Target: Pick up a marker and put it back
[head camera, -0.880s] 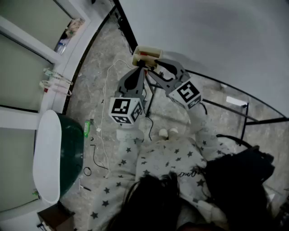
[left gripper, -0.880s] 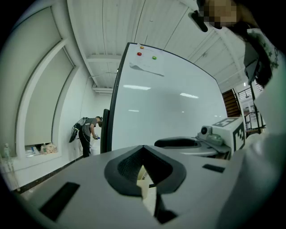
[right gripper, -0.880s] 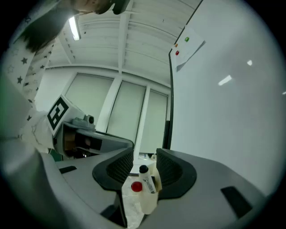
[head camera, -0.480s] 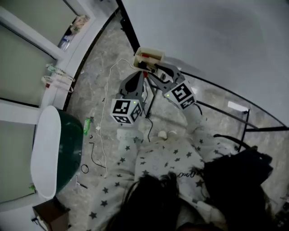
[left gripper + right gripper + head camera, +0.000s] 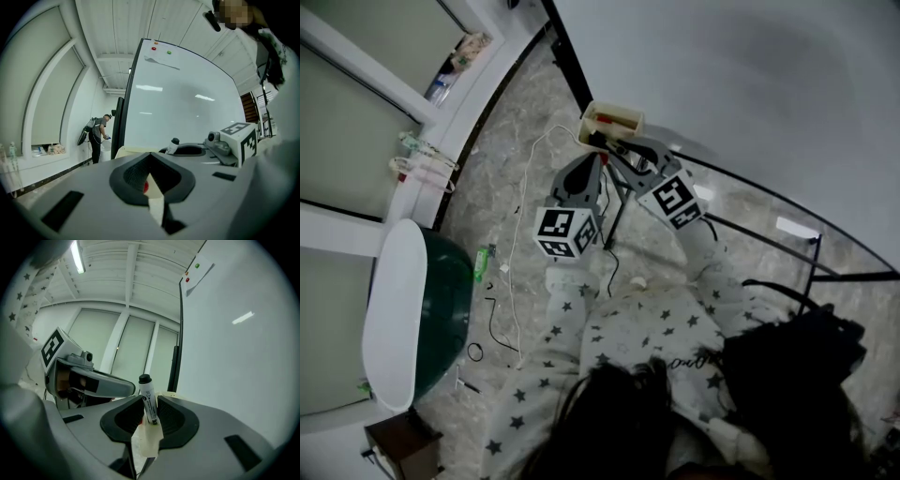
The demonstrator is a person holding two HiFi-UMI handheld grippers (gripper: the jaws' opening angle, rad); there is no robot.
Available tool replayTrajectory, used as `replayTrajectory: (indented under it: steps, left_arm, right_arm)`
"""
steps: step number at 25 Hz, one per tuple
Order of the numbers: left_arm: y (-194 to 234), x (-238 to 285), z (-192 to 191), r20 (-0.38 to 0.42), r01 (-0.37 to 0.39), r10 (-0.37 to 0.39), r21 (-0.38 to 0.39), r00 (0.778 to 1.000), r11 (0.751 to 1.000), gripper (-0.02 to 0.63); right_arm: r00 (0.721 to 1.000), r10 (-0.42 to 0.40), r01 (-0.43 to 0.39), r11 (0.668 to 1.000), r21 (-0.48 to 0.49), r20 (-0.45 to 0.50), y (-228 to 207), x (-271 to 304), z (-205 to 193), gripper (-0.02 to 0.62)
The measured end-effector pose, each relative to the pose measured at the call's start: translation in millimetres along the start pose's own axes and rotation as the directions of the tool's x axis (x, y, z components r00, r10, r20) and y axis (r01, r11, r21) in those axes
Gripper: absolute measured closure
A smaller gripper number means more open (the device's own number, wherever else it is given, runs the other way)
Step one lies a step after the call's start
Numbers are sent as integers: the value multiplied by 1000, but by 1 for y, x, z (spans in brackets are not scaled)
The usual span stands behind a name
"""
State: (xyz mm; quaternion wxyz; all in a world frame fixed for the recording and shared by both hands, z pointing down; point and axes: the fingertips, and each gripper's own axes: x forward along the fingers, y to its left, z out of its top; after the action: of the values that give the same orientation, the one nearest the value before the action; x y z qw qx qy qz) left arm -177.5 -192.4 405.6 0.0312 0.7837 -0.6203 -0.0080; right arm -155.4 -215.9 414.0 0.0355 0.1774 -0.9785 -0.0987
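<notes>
Marker (image 5: 148, 399): pinched upright, black cap topmost, between the jaws of right gripper (image 5: 150, 417), lower centre of its view. Just beside, left gripper (image 5: 151, 183), jaws slightly spread, gripping nothing. Beyond, upper centre of head view, cream tray (image 5: 623, 114) at whiteboard (image 5: 750, 84) edge.

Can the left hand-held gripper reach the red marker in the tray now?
Probably yes: the left hand-held gripper points at the tray, the red marker lies uncovered, and nothing stands between them.
</notes>
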Motion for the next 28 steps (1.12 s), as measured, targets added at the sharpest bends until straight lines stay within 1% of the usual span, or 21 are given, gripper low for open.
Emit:
replayTrajectory:
  steps: [7,10,13,15,18,20,25,28]
  left_arm:
    - [0,0,-5,-11,-3,3,-2,1000,1000,605]
    - [-8,0,2,-9,26,-26,3,1000,1000,604]
    - [-20,-1,13,-1,77,-77,5,997,997,605]
    - [-25,-1,20,-9,99,-99,18,995,995,606]
    - [-30,-2,30,-34,112,-110,50,993,993,604]
    - [-35,-1,40,-36,118,-116,68,993,991,605]
    - [-46,-5,72,3,134,-135,86,991,987,606]
    - [-48,-12,89,25,127,-130,99,991,987,604]
  right_arm:
    - [1000,-12,12,1000,10,10,-3,-5,4,509]
    - [1000,-18,18,999,37,21,-6,-11,14,511]
    - [999,-34,31,997,70,36,-11,-18,28,511]
    - [998,-42,38,996,83,46,-16,-23,39,511]
    - [997,-48,43,994,100,57,-22,-28,53,511]
    - [997,-49,42,993,108,62,-25,-32,64,511]
    - [995,-29,17,992,125,93,-28,-44,96,511]
    - [993,-3,-14,990,139,118,-25,-50,111,511]
